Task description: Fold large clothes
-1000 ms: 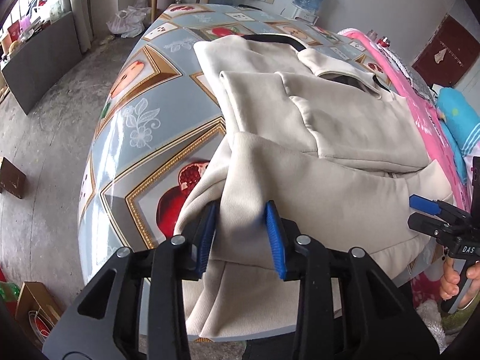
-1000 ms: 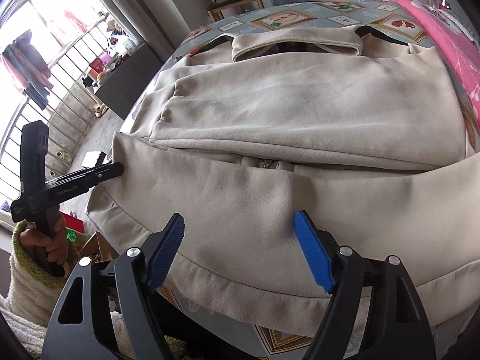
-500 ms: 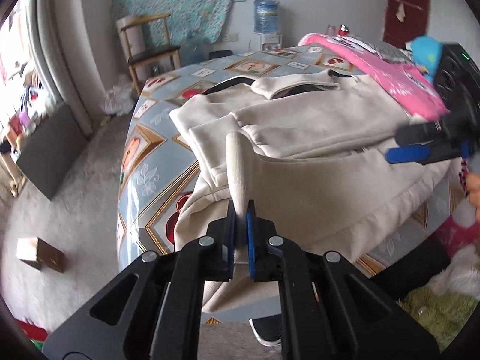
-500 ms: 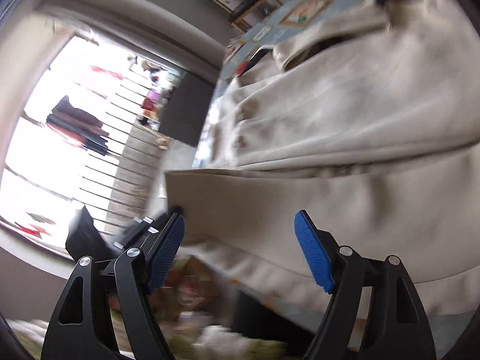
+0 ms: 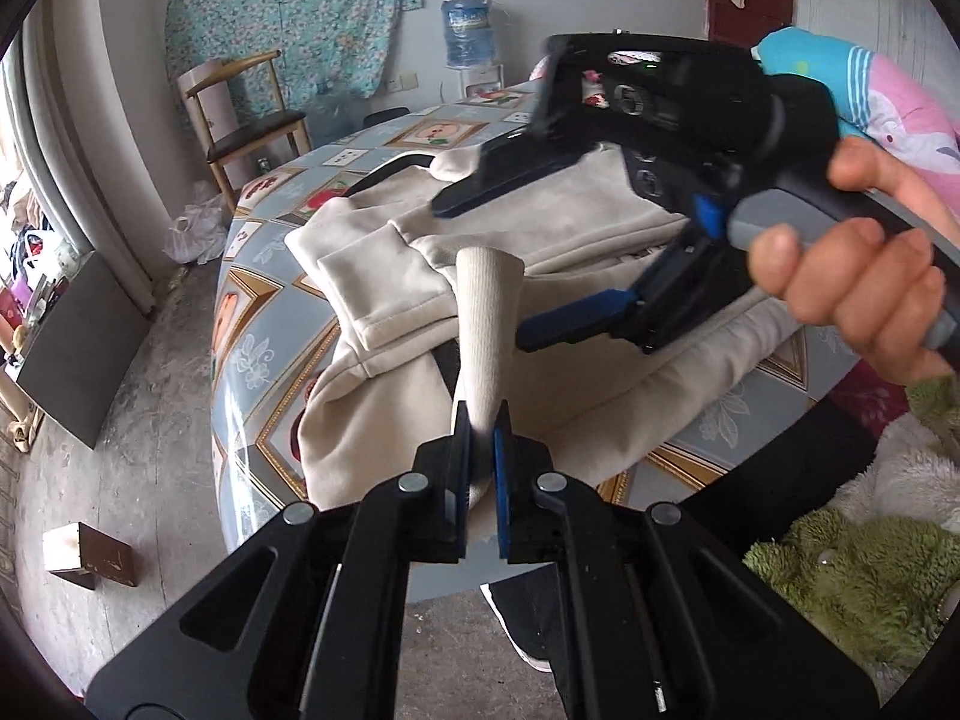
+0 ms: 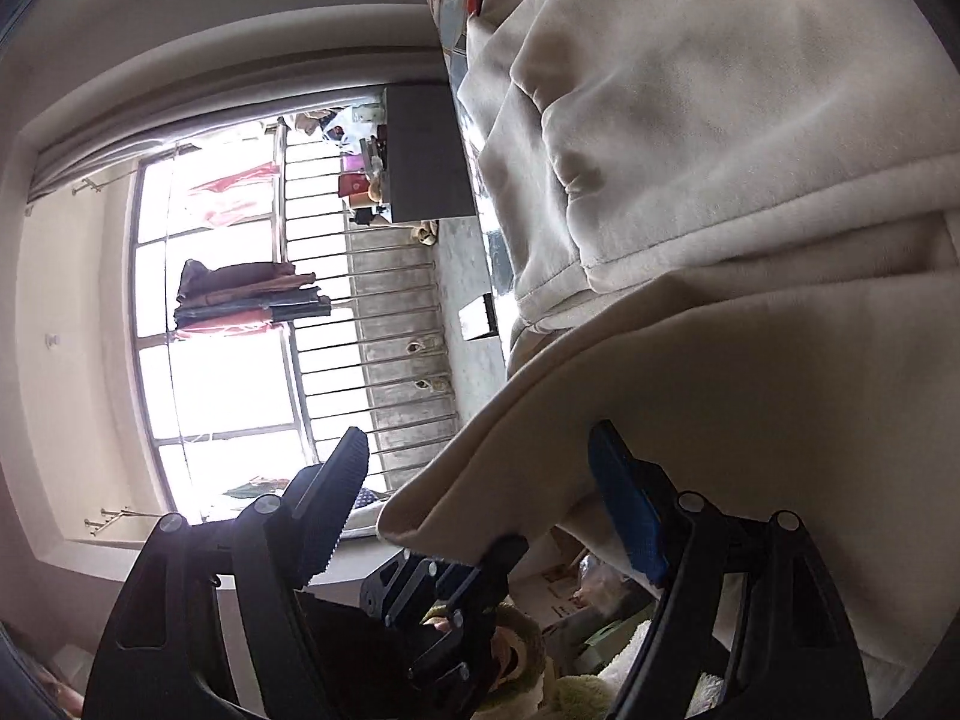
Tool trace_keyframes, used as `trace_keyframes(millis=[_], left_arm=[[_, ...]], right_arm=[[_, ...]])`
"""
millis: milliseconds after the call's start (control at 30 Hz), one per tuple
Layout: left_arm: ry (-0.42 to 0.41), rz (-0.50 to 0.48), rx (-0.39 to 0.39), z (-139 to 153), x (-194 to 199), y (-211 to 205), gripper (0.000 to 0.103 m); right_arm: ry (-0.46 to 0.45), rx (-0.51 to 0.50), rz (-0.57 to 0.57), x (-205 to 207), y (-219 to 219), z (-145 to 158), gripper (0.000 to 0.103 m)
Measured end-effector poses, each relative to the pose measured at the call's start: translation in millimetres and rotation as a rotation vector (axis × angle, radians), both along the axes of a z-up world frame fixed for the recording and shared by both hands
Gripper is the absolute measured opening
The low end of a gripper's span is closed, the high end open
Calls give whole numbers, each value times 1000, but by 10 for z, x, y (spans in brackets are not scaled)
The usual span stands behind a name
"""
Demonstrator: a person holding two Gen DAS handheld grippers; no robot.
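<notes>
A beige sweatshirt (image 5: 564, 222) lies part-folded on the round patterned table (image 5: 264, 312). My left gripper (image 5: 480, 444) is shut on its ribbed hem (image 5: 486, 312), which stands up from the jaws in a narrow strip. The right gripper (image 5: 480, 275), in a hand, is rolled on its side just beyond that strip. In the right wrist view the sweatshirt (image 6: 720, 150) fills the right side. The right gripper (image 6: 480, 438) straddles the lifted hem edge (image 6: 456, 480); its jaws are closing and the pads stand clear of the cloth. The left gripper (image 6: 507, 546) pinches the hem corner just below.
A wooden chair (image 5: 240, 126) and a water bottle (image 5: 468, 30) stand behind the table. Pink bedding (image 5: 900, 114) lies at the table's right. A small brown box (image 5: 90, 552) sits on the floor. A barred window (image 6: 240, 330) is to the left.
My left gripper closed on the hem and lifted it off the table edge. The right gripper rolled onto its side and swung in close to the raised hem.
</notes>
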State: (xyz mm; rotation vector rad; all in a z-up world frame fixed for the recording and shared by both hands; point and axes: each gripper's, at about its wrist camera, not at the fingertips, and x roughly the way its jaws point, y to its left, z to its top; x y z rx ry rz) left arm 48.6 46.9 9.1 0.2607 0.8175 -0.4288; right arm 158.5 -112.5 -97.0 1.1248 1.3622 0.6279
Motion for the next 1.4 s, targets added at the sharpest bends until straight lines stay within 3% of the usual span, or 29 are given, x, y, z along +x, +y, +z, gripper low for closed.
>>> trace_keyframes(millis=[67,233,333,433,500,600,667,800,867,900,1000,1167,1300,1400], left_arm=[[6,-1,0,-16,-10,5,6],[24,5,6,-69,-12,-6,6],[20,7,3,-65,-13,-6,8],[34,6,-23,-54,25,15,16],[37,13,-42,-35,53,36,35],[28,11,-62,-12,94,38,47],[34,-3,-66,-46,143,9,52],[47,-17,-6,-206,303,-106,52],[53,-21,-2,-250,368,-132,49],[55,-23,-7,-262,394,-136,39],[78,-38,-63,-256,449,-134,24],[76,-13,-54,-268,470,-157,9],[127,49,-103,-285,529,-91,7],[175,106,-127,-295,555,-84,7]], right_arm=[[11,-22,0,43,43,-49,59],[5,-58,-15,37,51,-108,19],[-26,-74,-19,7,6,-87,9],[-47,-73,-22,-26,-30,-67,8],[-59,-71,-20,-42,-38,-43,8],[-69,-73,-13,-23,-57,-35,8],[-76,-73,-5,1,-46,-37,8],[-89,-75,10,-8,-25,0,8],[-94,-77,13,-11,-22,18,8],[-99,-80,15,-17,-24,37,8],[-123,-94,24,-24,-51,87,10],[-182,-108,1,-72,-264,199,15],[-268,-260,-68,-254,-736,404,34],[-339,-493,-173,-515,-1249,674,41]])
